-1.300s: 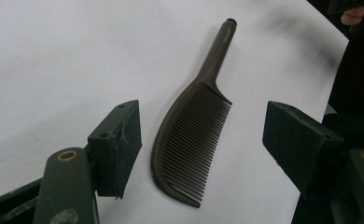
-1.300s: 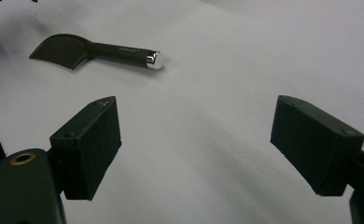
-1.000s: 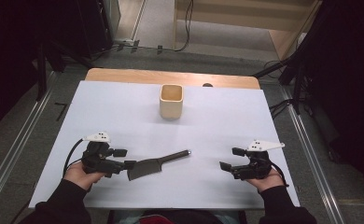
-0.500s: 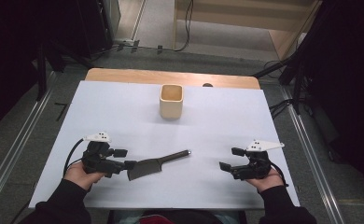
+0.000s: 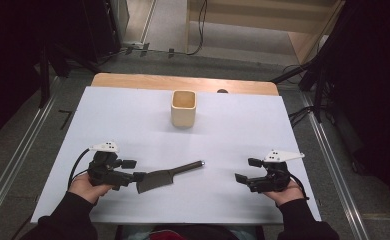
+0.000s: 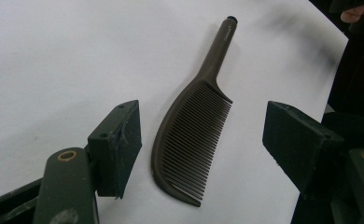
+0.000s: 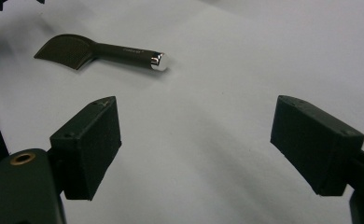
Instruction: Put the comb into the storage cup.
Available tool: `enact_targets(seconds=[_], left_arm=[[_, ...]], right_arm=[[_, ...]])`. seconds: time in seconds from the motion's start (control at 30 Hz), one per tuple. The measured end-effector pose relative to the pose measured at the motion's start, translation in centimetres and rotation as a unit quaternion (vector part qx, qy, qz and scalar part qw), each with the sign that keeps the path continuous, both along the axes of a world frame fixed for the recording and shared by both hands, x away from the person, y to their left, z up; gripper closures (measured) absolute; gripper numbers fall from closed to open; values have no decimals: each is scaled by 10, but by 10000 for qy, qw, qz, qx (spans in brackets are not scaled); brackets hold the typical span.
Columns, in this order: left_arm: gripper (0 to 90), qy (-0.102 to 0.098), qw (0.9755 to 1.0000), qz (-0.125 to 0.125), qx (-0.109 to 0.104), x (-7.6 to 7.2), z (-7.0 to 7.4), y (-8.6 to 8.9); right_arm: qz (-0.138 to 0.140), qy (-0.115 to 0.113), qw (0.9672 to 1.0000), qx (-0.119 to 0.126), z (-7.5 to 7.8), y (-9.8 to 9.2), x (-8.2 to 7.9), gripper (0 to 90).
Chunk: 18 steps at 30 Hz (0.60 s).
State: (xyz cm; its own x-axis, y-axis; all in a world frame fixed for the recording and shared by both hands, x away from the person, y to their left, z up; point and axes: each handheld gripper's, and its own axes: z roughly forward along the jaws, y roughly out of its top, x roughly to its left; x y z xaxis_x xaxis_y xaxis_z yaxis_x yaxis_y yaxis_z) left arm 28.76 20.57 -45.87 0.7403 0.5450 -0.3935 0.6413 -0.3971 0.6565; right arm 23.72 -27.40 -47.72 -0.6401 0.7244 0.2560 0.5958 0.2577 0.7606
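Note:
A dark brown comb lies flat on the white table, its handle pointing right and slightly away. My left gripper rests on the table at the comb's toothed end, open, with the comb lying between and just ahead of the two pads. My right gripper sits near the table's front right, open and empty, well apart from the comb, which lies off to its far left. A small wooden cup stands upright at the back centre.
A wooden strip borders the table's far edge. Metal rails and cables run along the floor on both sides. Bare white surface stretches between the cup and the grippers.

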Motion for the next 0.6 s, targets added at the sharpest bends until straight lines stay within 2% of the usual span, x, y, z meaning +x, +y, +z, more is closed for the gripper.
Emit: enact_targets(seconds=[0.33, 0.43, 0.5, 0.6], left_arm=[[287, -54, 10000, 50, -32, -1, 4, -3], [286, -220, 9997, -98, -35, -3, 8, -8], [240, -252, 9994, -219, -93, -3, 9, -11], [235, -209, 9993, -267, -181, -2, 11, -13]], right_arm=[[-19, 9, 10000, -4, 0, -1, 0, 144], [-39, 19, 10000, -8, 0, -1, 0, 144], [-36, 7, 10000, -8, 0, -1, 0, 144], [-34, 4, 10000, -10, 0, -1, 0, 144]])
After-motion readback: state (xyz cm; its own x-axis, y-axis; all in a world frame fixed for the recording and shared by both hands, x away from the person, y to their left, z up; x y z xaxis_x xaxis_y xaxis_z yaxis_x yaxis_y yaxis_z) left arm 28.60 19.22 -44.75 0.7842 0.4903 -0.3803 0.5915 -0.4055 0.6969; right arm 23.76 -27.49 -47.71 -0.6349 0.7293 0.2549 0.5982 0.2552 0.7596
